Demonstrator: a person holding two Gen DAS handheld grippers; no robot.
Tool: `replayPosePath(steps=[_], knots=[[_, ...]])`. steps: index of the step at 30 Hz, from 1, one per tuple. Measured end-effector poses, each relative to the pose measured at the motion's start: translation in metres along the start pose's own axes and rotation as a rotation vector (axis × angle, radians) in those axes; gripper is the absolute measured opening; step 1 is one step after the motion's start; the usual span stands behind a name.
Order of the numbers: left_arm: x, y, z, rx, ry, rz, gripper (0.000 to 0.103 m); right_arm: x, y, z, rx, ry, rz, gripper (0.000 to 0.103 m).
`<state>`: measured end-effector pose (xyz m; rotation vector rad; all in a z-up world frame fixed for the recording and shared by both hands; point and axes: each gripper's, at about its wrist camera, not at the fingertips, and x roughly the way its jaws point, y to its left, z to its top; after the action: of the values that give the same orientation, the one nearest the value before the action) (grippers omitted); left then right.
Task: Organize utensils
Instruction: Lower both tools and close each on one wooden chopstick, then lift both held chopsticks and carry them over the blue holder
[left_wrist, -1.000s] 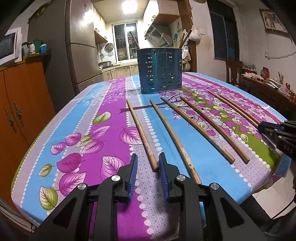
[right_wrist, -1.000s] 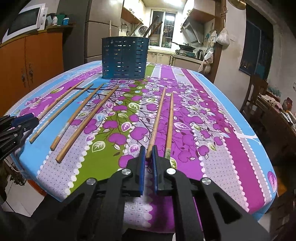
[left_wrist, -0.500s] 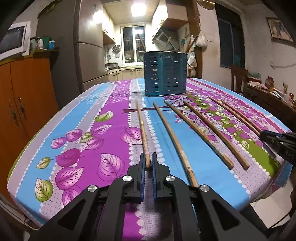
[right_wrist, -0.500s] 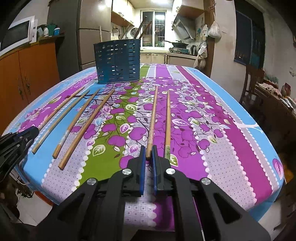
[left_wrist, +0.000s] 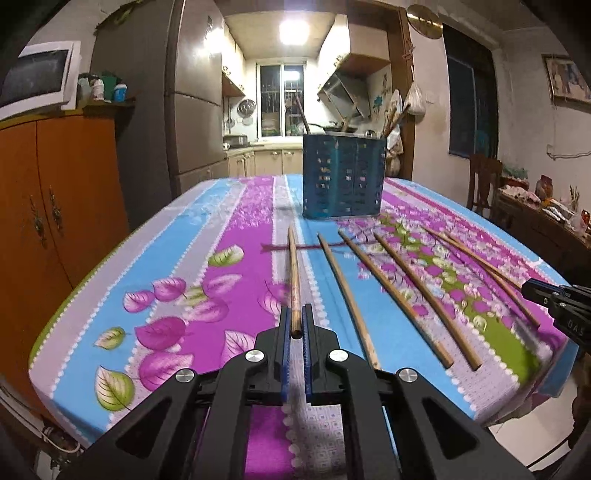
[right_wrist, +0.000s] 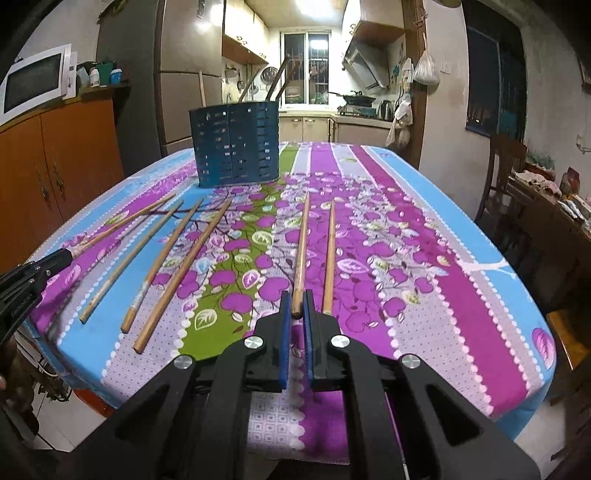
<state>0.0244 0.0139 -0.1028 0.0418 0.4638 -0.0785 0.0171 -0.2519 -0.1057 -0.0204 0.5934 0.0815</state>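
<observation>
A dark blue slotted utensil holder (left_wrist: 343, 177) (right_wrist: 236, 144) stands at the far middle of the table and has a few utensils in it. My left gripper (left_wrist: 295, 314) is shut on the near end of the leftmost wooden chopstick (left_wrist: 293, 266), which is raised a little off the cloth. Several more chopsticks (left_wrist: 391, 295) lie in a row to its right. My right gripper (right_wrist: 296, 299) is shut on the near end of another chopstick (right_wrist: 302, 243), with one more chopstick (right_wrist: 329, 254) lying right beside it. Several others (right_wrist: 184, 273) lie to the left.
The flowered tablecloth (left_wrist: 207, 295) ends at the table's front edge just under both grippers. An orange cabinet (left_wrist: 55, 206) and a fridge (left_wrist: 155, 110) stand to the left. A wooden chair (right_wrist: 506, 173) and a cluttered side table (left_wrist: 546, 218) are on the right.
My left gripper went from open around the leftmost chopstick's near end to shut on it, then lifted that end slightly. The right gripper stayed shut on its chopstick.
</observation>
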Motion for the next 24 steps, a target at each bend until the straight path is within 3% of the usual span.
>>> replayPosePath(steps=[11, 24], knots=[[-0.03, 0.011, 0.03, -0.05, -0.088, 0.0, 0.007, -0.038, -0.005, 0.026, -0.019, -0.129, -0.002, 0.005], [-0.07, 0.02, 0.092, -0.087, -0.232, -0.046, 0.007, -0.071, -0.009, 0.08, -0.068, -0.283, 0.05, 0.004]])
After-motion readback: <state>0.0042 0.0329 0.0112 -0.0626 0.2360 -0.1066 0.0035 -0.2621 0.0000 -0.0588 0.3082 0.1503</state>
